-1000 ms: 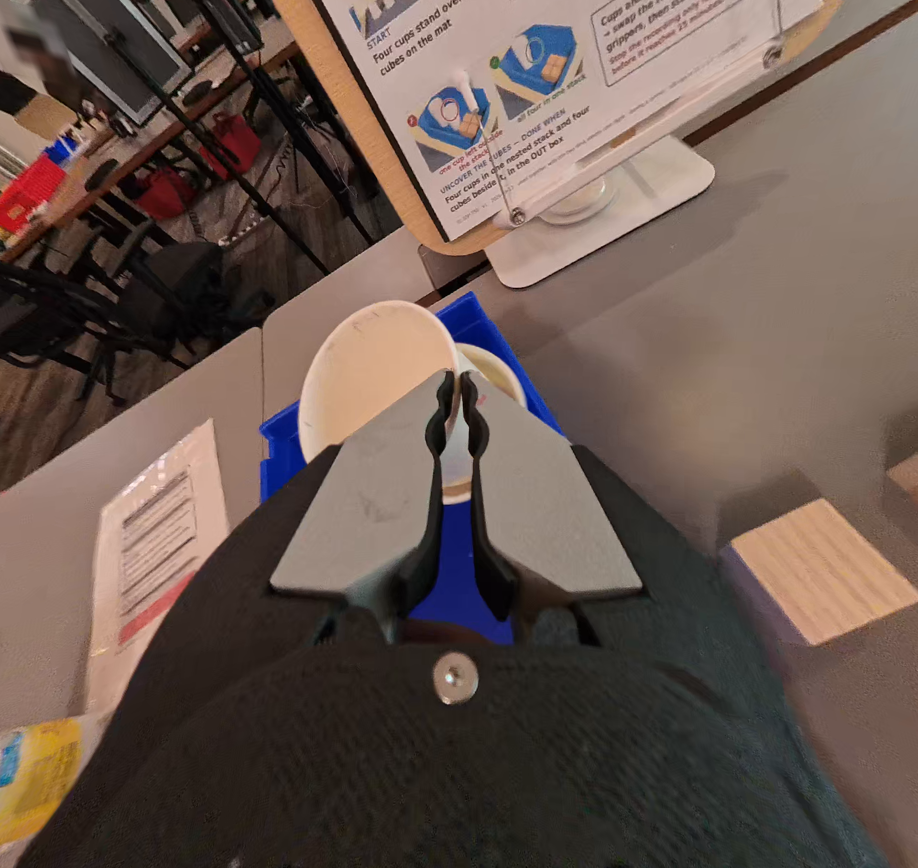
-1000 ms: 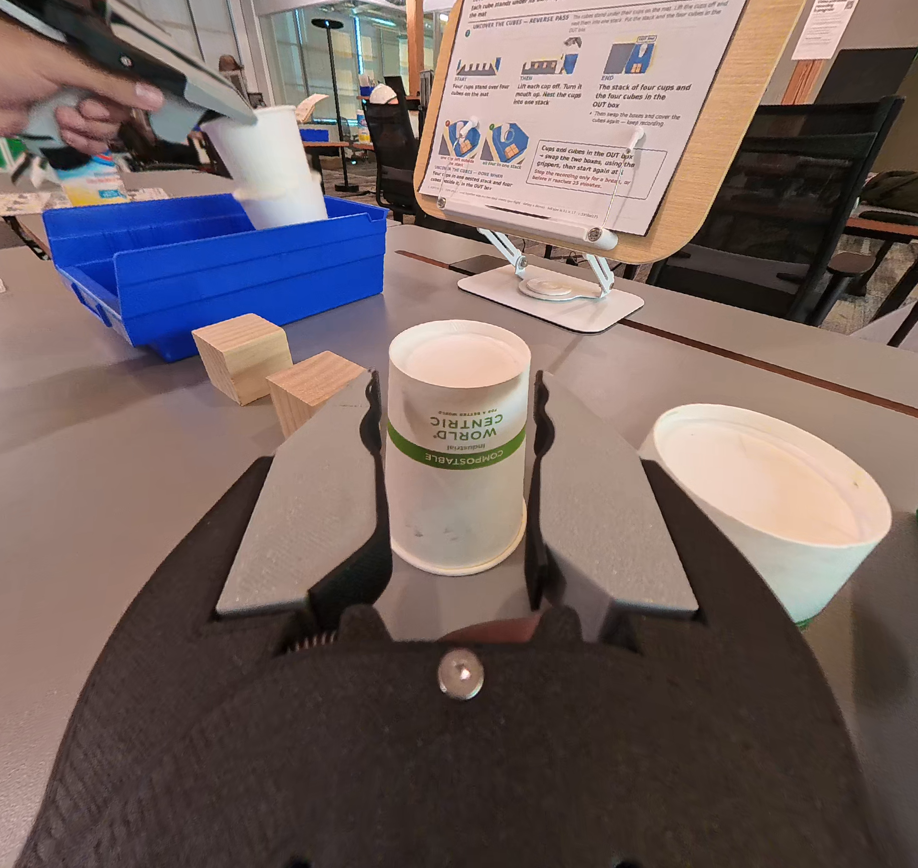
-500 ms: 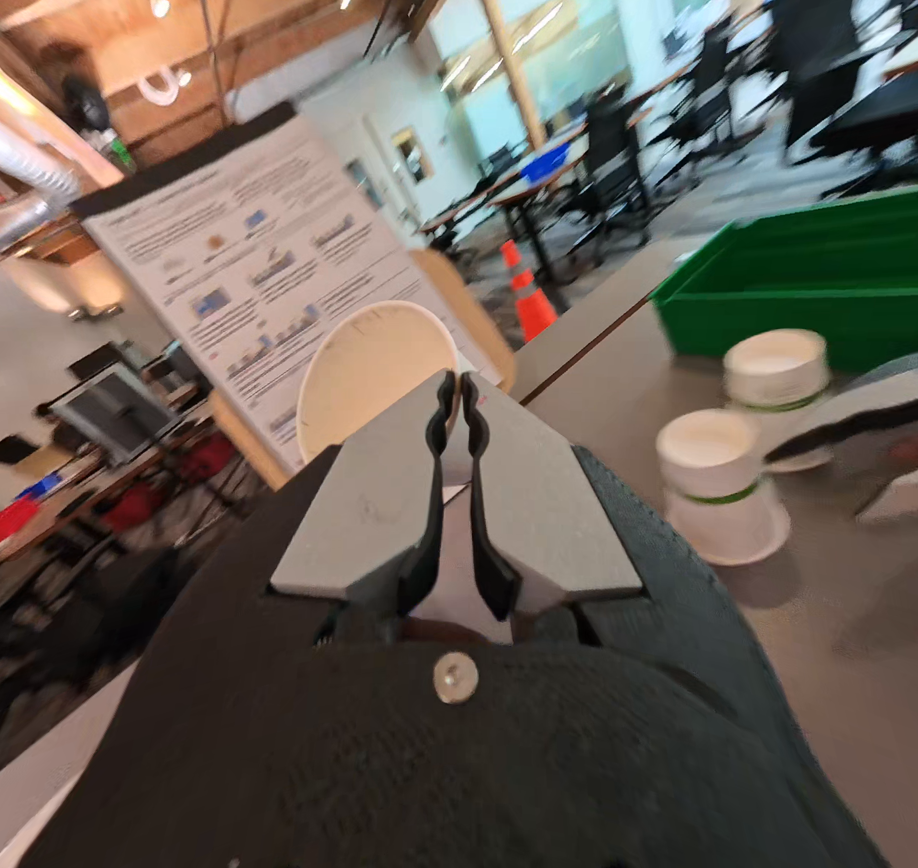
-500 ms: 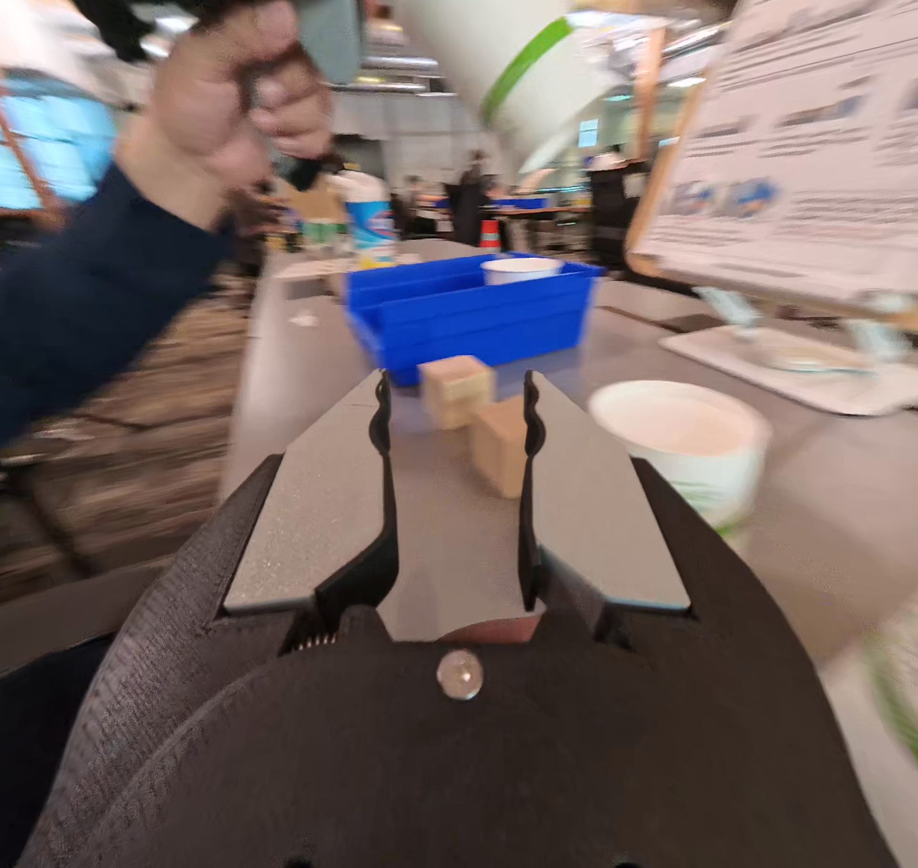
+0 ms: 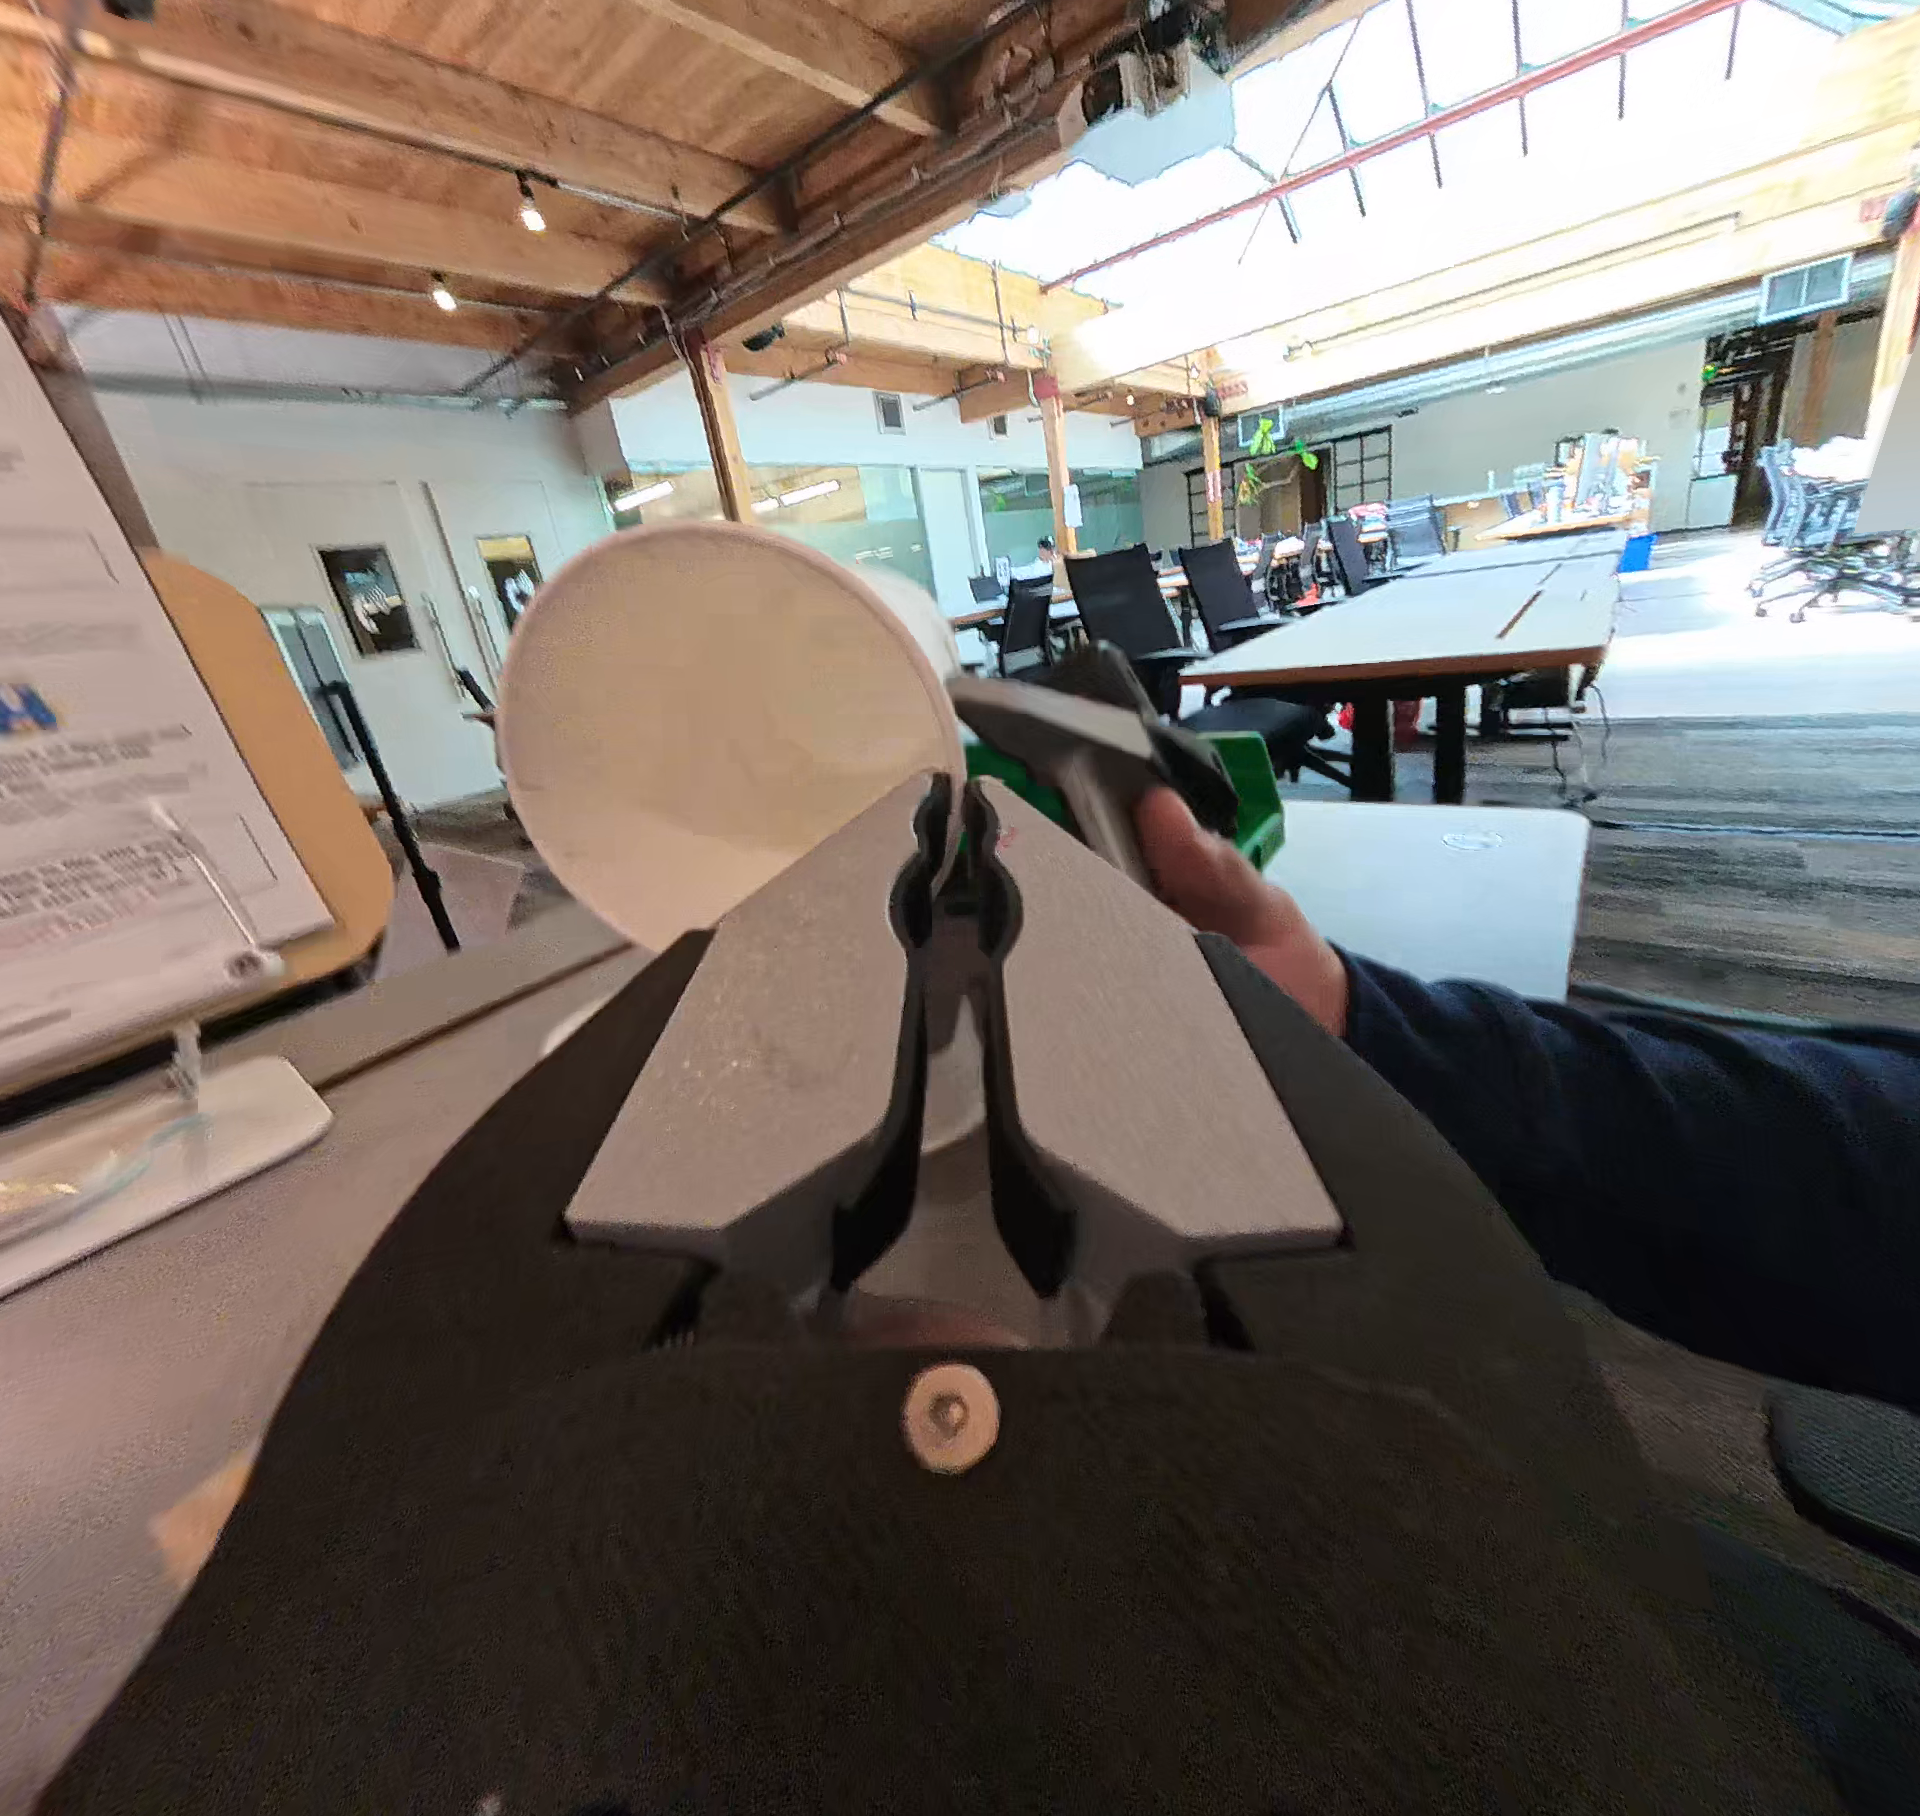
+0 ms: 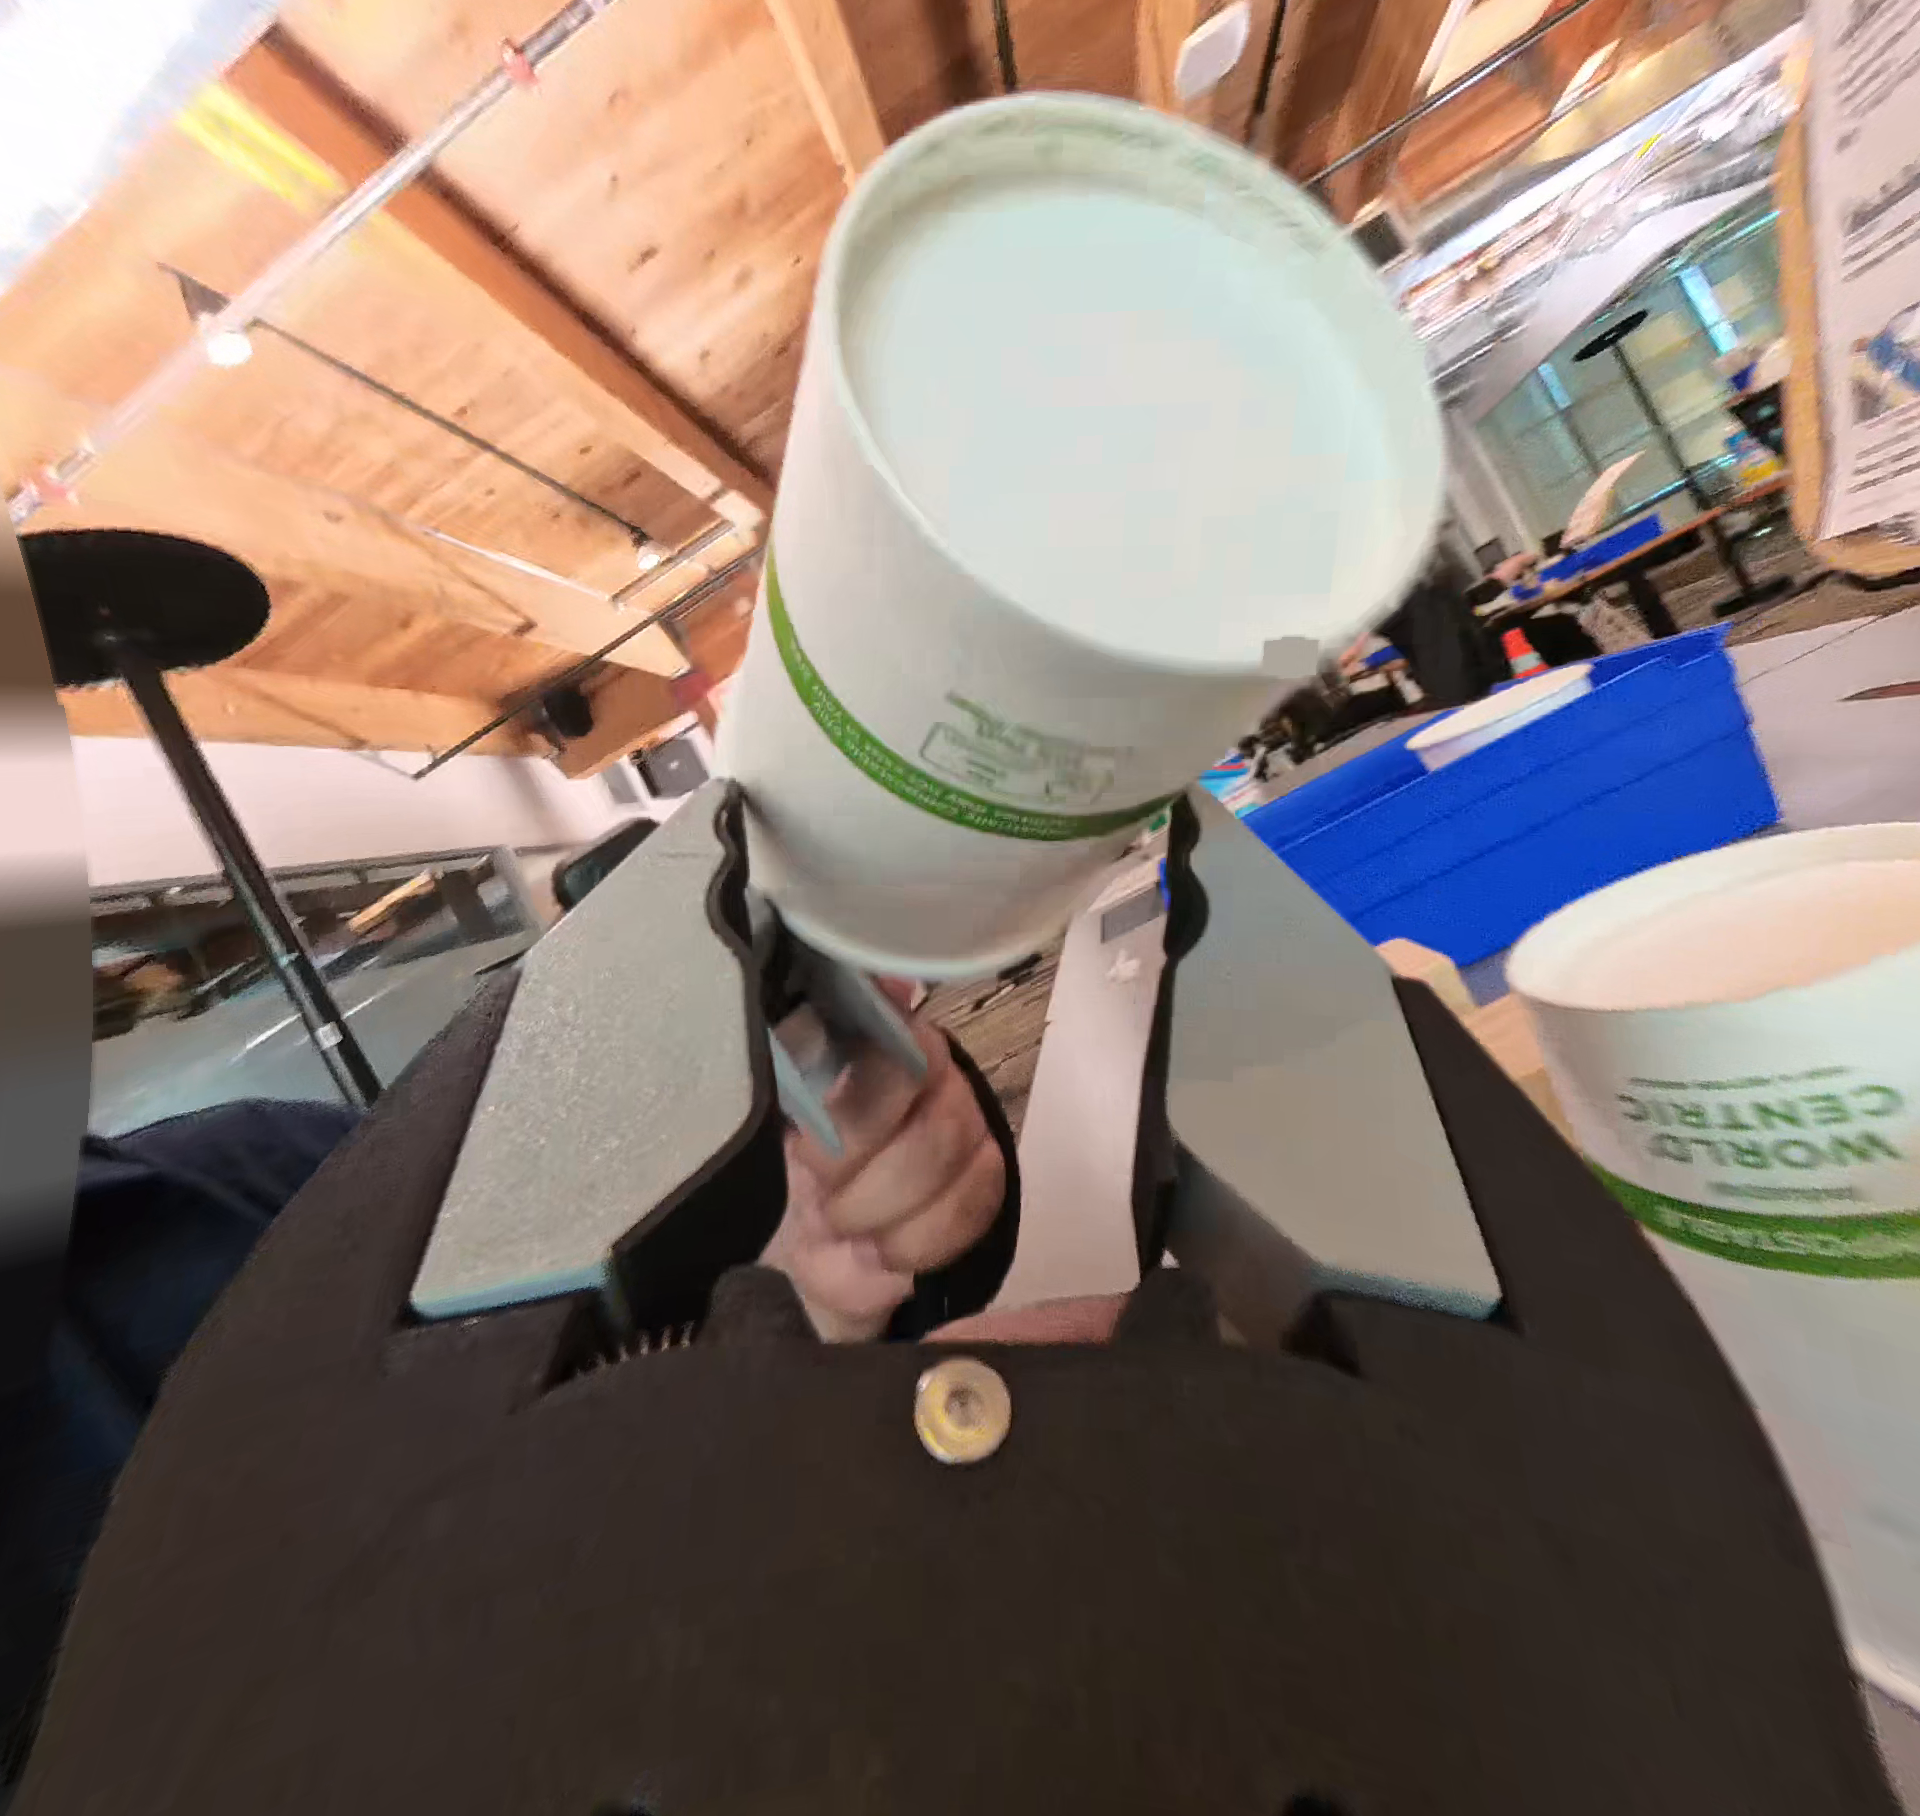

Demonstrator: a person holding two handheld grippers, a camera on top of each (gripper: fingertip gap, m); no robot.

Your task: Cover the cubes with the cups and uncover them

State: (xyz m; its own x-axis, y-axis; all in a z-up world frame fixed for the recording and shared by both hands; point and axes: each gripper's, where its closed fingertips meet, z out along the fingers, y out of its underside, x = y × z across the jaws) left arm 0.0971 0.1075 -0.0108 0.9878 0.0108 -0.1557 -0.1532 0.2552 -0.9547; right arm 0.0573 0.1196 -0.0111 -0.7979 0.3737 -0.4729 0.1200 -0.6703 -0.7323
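my left tongs (image 5: 954,810) pinch the white cup's (image 5: 717,727) rim – aiming its base between my right tongs (image 6: 956,831), spread wide to receive it.

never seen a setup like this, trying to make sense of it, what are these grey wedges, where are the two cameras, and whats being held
There is no robot arm here. A person holds a hand-held gripper in each hand, and each gripper carries a camera that looks forward along its two grey fingers.

The left wrist view shows the left gripper with its fingers nearly together, pinching the wall of a white paper cup by its rim. The person's other hand with the right gripper shows just behind it.

The right wrist view looks at the same cup from its closed bottom end. The right gripper stands wide, one finger on each side of the cup; whether they press on it is unclear.

On the grey table sit another cup and a blue bin.
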